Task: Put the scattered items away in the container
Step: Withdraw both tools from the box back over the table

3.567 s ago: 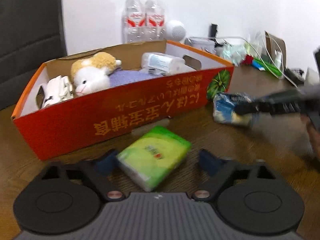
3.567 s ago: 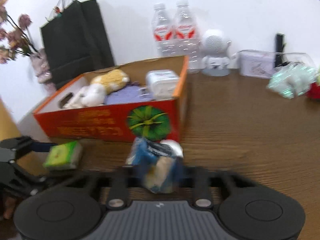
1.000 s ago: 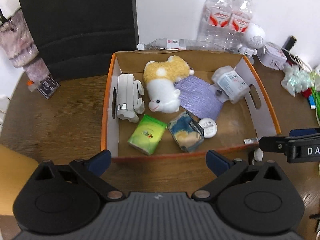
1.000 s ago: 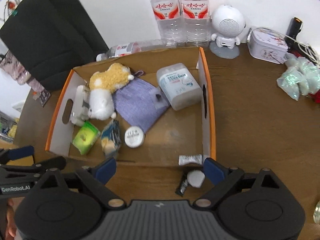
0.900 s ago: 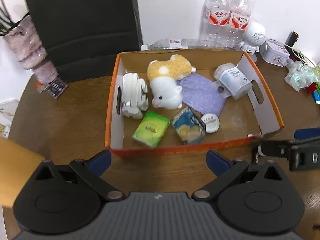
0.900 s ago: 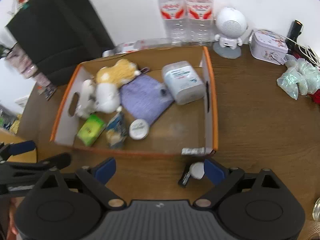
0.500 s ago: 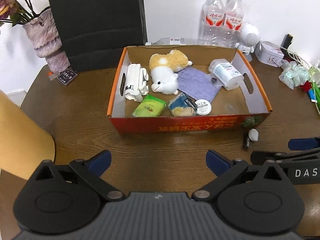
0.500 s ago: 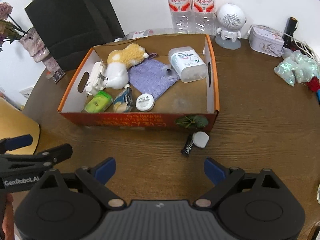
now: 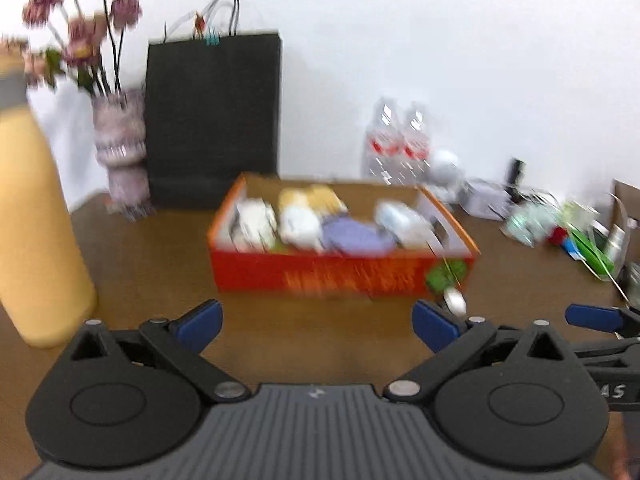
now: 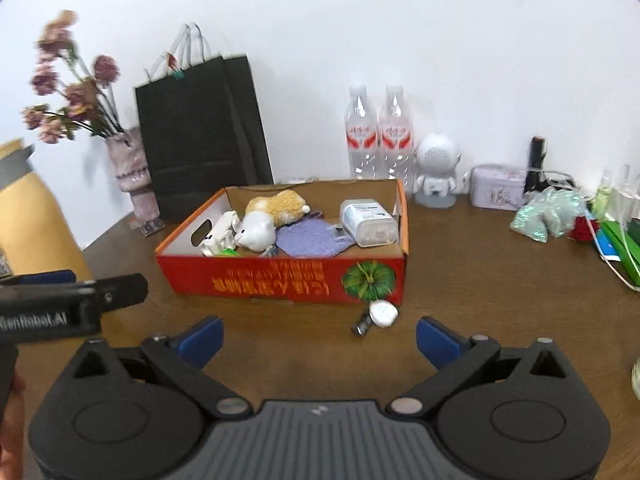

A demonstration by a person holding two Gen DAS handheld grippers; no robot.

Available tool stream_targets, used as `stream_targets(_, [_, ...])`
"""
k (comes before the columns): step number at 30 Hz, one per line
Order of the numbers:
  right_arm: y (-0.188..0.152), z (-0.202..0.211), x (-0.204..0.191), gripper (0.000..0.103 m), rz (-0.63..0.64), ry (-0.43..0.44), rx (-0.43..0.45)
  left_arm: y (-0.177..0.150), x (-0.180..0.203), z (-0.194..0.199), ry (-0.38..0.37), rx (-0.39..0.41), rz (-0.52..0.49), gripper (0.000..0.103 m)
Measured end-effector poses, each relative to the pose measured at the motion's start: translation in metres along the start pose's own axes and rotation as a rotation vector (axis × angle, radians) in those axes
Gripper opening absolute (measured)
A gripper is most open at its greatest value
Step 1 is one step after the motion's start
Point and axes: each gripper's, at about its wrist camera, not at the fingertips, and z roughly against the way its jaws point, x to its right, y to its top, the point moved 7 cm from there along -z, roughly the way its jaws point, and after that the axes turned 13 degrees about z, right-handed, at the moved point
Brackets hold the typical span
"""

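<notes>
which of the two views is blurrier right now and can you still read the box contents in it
Left wrist view: heavy motion blur smears the orange box, so its contents are only pale blobs. Right wrist view: mostly sharp, with the plush toy and white container clear; only the flowers at the fisheye edge look soft.

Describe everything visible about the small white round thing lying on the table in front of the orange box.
The small white rounded object looks like smooth plastic, with a short dark metallic piece jutting from its lower left. It lies on the brown wooden table, just outside the orange cardboard box, below the green printed emblem. Neither gripper touches it.
</notes>
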Motion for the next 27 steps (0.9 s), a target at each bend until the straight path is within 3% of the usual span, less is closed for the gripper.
stream_targets(3, [-0.049, 0.014, -0.018, 0.103, 0.076, -0.029, 0.029, -0.05, -0.012, 0.007, -0.047, -0.028, 0.018, 0.103])
stream_targets(7, [-0.086, 0.022, -0.036, 0.103, 0.104, -0.002, -0.006, -0.088, -0.023, 0.014, -0.009, -0.041, -0.009, 0.103])
stream_targets(12, [-0.099, 0.024, -0.041, 0.103, 0.108, -0.028, -0.047, -0.096, -0.025, 0.012, 0.004, -0.066, -0.052, 0.103])
stream_targets(20, [-0.113, 0.022, -0.039, 0.103, 0.053, 0.022, -0.119, -0.117, -0.018, 0.008, 0.044, -0.105, -0.147, 0.103])
stream_targets(27, [-0.118, 0.02, -0.033, 0.103, 0.013, 0.032, -0.127, -0.119, -0.018, 0.002, 0.028, -0.15, -0.129, 0.103])
